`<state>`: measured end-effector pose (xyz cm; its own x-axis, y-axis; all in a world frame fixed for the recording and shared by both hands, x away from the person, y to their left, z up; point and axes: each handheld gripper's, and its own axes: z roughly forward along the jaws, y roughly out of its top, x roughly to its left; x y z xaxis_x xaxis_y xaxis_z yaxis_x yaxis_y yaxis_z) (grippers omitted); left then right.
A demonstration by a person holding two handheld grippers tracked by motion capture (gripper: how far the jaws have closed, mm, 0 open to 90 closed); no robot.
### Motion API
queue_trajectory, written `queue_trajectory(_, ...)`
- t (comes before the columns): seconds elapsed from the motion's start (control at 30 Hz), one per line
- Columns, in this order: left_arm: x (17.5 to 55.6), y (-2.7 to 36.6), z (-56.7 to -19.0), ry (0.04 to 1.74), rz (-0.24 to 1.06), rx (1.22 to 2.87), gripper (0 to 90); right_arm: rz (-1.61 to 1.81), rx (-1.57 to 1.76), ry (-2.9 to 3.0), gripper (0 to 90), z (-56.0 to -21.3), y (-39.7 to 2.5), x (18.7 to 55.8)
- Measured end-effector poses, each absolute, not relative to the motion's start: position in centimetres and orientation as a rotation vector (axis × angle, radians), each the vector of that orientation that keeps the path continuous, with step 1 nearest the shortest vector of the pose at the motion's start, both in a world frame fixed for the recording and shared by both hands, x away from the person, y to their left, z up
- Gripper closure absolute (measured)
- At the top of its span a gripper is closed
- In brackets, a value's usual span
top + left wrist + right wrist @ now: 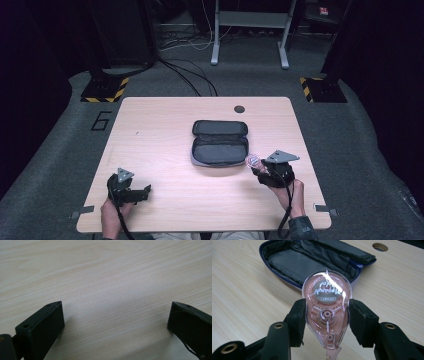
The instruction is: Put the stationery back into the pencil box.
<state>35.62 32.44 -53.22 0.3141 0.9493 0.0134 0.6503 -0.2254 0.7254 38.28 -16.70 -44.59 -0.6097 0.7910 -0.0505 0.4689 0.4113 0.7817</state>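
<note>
Right up close, a pink see-through tape roller (pixel 326 312) sits pinched between the right gripper's (pixel 327 322) jaws, held just above the table (pixel 165 135), right by the near right corner of the open case (pixel 312 262). The case is unzipped and lies flat mid-table. The left gripper (pixel 116 317) is spread wide with nothing in it, down over bare wood at the near left.

Left gripper (pixel 146 190): black body, grey three-cornered plate on top, black cable running back past hand. Fingers (pixel 47 325) flat black blocks, small screw hole near tip. Right gripper (pixel 254 165): same black, same grey plate, black cable. Brass-ringed holes on its black arms. Dark sleeve (pixel 300 227) at right wrist.
</note>
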Motion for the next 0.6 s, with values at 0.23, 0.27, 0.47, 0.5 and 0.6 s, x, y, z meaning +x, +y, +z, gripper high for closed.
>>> queue_trajectory(0.23, 35.6, 32.4, -53.2, 1.412, 0.622, 1.963, 0.6, 1.038, 1.038, 2.289, 49.6, -43.7, -15.2, 39.8)
queue_trajectory(0.27, 35.6, 32.4, -53.2, 1.412, 0.622, 1.963, 0.6, 1.038, 1.038, 2.289, 49.6, -43.7, -15.2, 39.8)
queue_trajectory(0.47, 35.6, 32.4, -53.2, 1.412, 0.622, 1.963, 0.6, 1.042, 1.025, 2.304, 49.5, -43.4, -14.2, 41.0)
queue_trajectory(0.5, 35.6, 32.4, -53.2, 1.412, 0.622, 1.963, 0.6, 1.045, 1.006, 2.308, 49.6, -43.4, -14.1, 41.2)
queue_trajectory(0.6, 35.6, 32.4, -53.2, 1.412, 0.622, 1.964, 0.6, 1.043, 1.009, 2.313, 49.5, -43.3, -13.7, 41.6)
